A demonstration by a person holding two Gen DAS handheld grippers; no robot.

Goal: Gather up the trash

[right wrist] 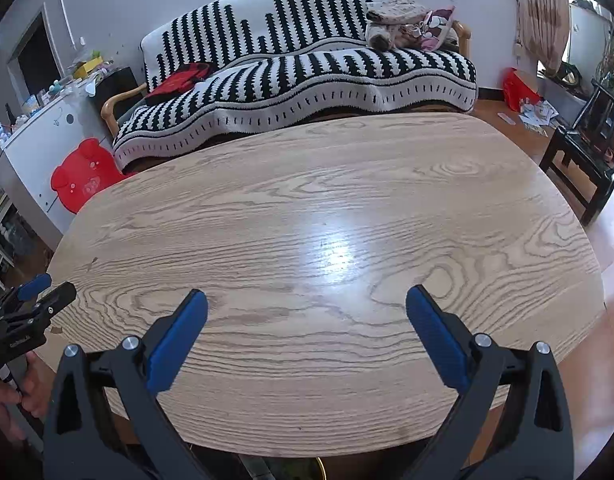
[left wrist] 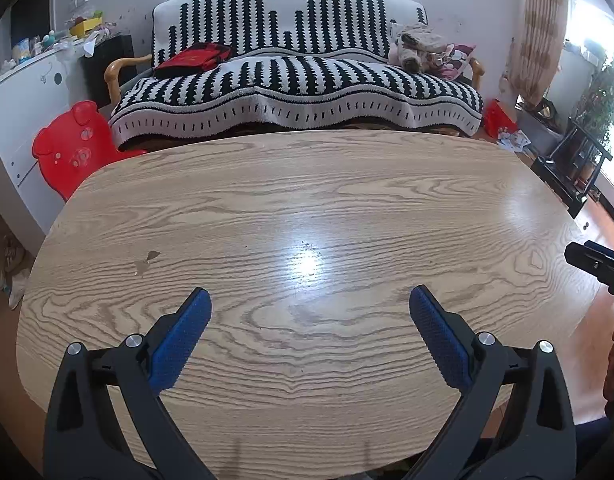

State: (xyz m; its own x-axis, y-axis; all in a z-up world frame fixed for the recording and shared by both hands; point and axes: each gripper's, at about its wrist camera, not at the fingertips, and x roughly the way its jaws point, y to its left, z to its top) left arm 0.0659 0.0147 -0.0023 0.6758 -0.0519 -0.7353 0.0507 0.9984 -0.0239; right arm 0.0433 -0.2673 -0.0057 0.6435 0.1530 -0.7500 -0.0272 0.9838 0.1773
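My left gripper [left wrist: 310, 300] is open and empty, held over the near half of a bare oval wooden table [left wrist: 267, 200]. My right gripper [right wrist: 306, 300] is open and empty too, over the same table [right wrist: 307, 184]. I see no trash on the tabletop in either view. The right gripper's tip shows at the right edge of the left wrist view [left wrist: 599, 264]. The left gripper shows at the left edge of the right wrist view [right wrist: 31, 300]. Scattered papers [right wrist: 539, 114] lie on the floor at the far right.
A sofa with a black-and-white striped cover [left wrist: 295, 80] stands behind the table. A red bear-shaped chair [left wrist: 73, 148] is at the left by a white cabinet [left wrist: 23, 92]. A black stool [right wrist: 587, 152] and a red bag [right wrist: 517, 88] are at the right.
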